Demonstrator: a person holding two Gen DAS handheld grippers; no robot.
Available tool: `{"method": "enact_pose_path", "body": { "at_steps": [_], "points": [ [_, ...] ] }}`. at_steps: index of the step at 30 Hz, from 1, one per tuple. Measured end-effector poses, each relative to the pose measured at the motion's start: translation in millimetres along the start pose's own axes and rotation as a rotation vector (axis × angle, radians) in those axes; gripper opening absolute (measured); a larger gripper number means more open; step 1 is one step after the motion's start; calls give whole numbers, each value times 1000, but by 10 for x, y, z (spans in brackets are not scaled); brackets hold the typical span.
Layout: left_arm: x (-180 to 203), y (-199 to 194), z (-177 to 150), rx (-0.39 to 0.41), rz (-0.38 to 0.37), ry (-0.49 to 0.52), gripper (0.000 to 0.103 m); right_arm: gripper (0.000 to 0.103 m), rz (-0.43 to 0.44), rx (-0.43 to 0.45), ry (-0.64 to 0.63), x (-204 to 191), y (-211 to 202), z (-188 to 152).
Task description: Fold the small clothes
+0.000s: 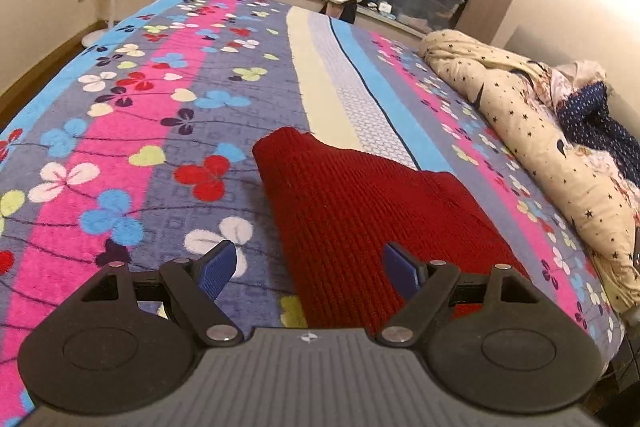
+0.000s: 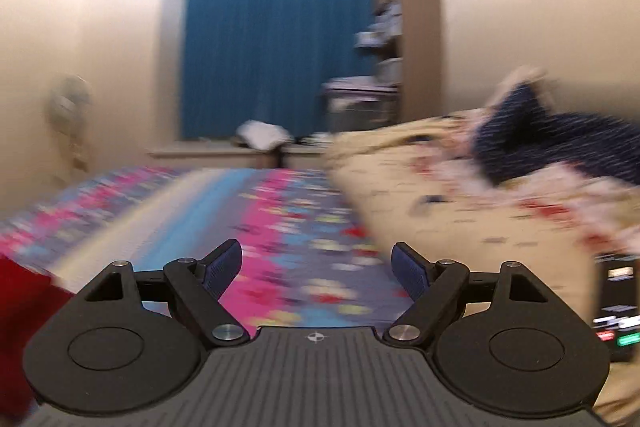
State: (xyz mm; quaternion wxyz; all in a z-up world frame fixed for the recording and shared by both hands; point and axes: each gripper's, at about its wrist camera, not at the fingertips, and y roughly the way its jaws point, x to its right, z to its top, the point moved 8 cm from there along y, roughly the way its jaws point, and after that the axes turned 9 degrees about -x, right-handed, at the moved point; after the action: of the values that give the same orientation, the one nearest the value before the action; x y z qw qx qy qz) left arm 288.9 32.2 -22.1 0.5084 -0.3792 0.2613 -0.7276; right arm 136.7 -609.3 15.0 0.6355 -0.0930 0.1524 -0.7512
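Our left tongs (image 1: 310, 263) hang spread apart and empty over the bed (image 1: 120, 147), the red knit (image 1: 360, 211) lying flat beneath and ahead of them. On our right, a blurred view: right tongs (image 2: 318, 267) also apart, gripping nothing, knit (image 2: 20, 307) at far left, quilt (image 2: 460, 195) heaped to the right.

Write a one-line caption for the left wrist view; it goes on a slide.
Open left gripper hovers over a dark red ribbed knit garment lying on a floral striped bedspread.
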Motion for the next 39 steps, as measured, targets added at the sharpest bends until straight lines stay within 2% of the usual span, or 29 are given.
{"method": "enact_pose_path", "body": {
  "at_steps": [4,8,11,13,14,16,18,19,21,23,26,29,32,34,36,38,39],
  "points": [
    [38,-54,30,-37,15,100,85,83,202,-78,47,-880,147,127],
    [46,-100,35,-36,-10,165,85,83,342,-199,97,-1660,299,101],
    [-72,-48,-34,-30,-66,84,85,83,400,-294,80,-2193,443,-61],
    [-131,96,-95,-118,-101,15,84,83,444,-372,120,-2442,548,-234],
    [-124,124,-76,-126,-122,9,85,84,462,-418,164,-2522,649,-345],
    [-120,169,-41,-119,-155,-5,85,83,467,-504,252,-2622,811,-631],
    [-154,289,-55,-162,-168,-45,85,81,413,-641,320,-2693,1065,-926],
    [-157,348,-63,-184,-178,-60,85,81,409,-670,354,-2719,1140,-992],
    [-138,439,-51,-203,-197,-63,85,80,408,-690,344,-2793,1249,-1055],
    [-116,516,-23,-208,-204,-59,85,80,345,-679,313,-2735,1319,-1069],
    [-83,631,-41,-228,-218,-65,85,80,321,-732,371,-2608,1466,-1185],
    [-39,707,-24,-227,-228,-63,90,85,352,-799,379,-2605,1557,-1352],
    [-30,782,-4,-234,-246,-91,92,92,385,-791,334,-2699,1569,-1360],
    [-26,841,4,-236,-260,-108,94,92,399,-791,337,-2726,1585,-1356],
    [-36,922,5,-241,-281,-136,95,90,430,-788,339,-2768,1589,-1328],
    [-52,1017,7,-254,-314,-182,97,77,465,-787,350,-2822,1591,-1315],
    [-60,1061,17,-259,-325,-199,99,74,482,-792,364,-2842,1602,-1313]
  ]
}}
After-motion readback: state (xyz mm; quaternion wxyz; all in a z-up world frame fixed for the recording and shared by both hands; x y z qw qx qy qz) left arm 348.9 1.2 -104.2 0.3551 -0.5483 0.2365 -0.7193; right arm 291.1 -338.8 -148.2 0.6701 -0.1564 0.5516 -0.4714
